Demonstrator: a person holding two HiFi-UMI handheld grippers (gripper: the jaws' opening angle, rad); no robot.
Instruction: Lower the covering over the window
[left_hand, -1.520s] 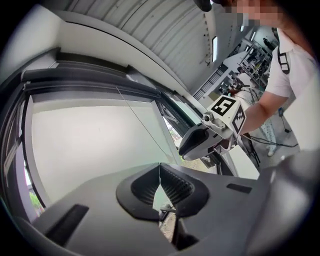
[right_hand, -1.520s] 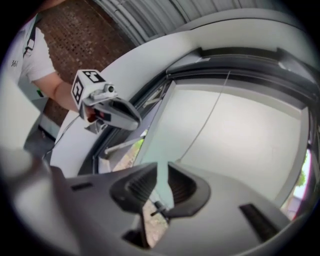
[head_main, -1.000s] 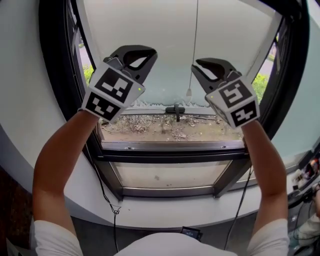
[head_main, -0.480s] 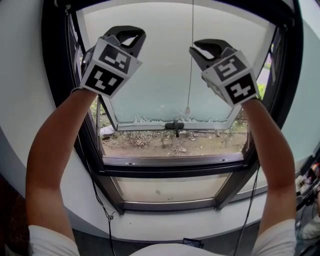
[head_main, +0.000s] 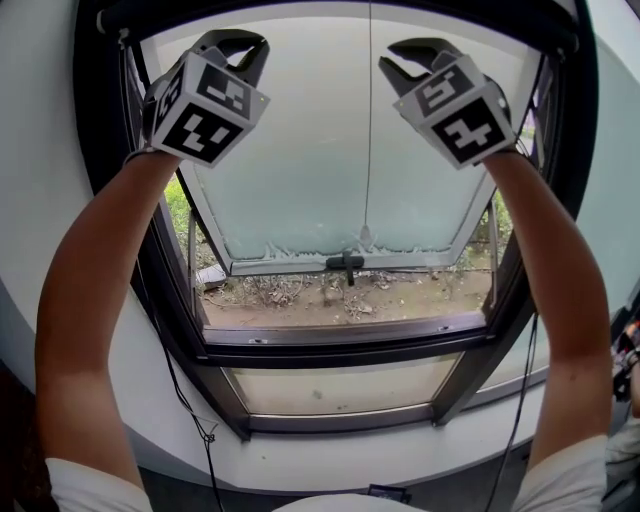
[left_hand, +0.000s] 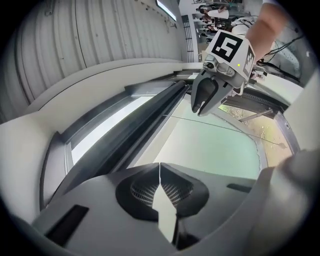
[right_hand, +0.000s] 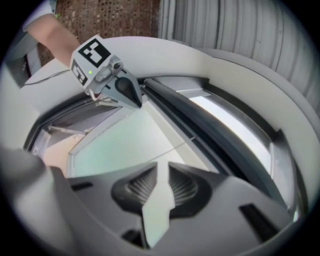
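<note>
The window covering is rolled up in a dark bar (head_main: 330, 12) along the top of the window frame, also seen as a dark roller (left_hand: 150, 120) (right_hand: 200, 120). Its thin pull cord (head_main: 368, 130) hangs down the middle of the frosted pane, between my two raised grippers. My left gripper (head_main: 235, 45) is up at the top left, just below the bar, with its jaws shut and empty (left_hand: 160, 165). My right gripper (head_main: 410, 55) is at the top right, its jaws (right_hand: 162, 165) a narrow gap apart with nothing in them. Neither touches the cord.
The frosted sash (head_main: 300, 180) is tilted outward, with a black handle (head_main: 345, 263) on its lower rail. A dirt-strewn outer ledge (head_main: 340, 295) lies below it, then a fixed lower pane (head_main: 340, 385). A thin cable (head_main: 190, 400) hangs at the lower left.
Both grippers have risen from the level of the sash's lower edge to the top of the window. The view has tilted up with them.
</note>
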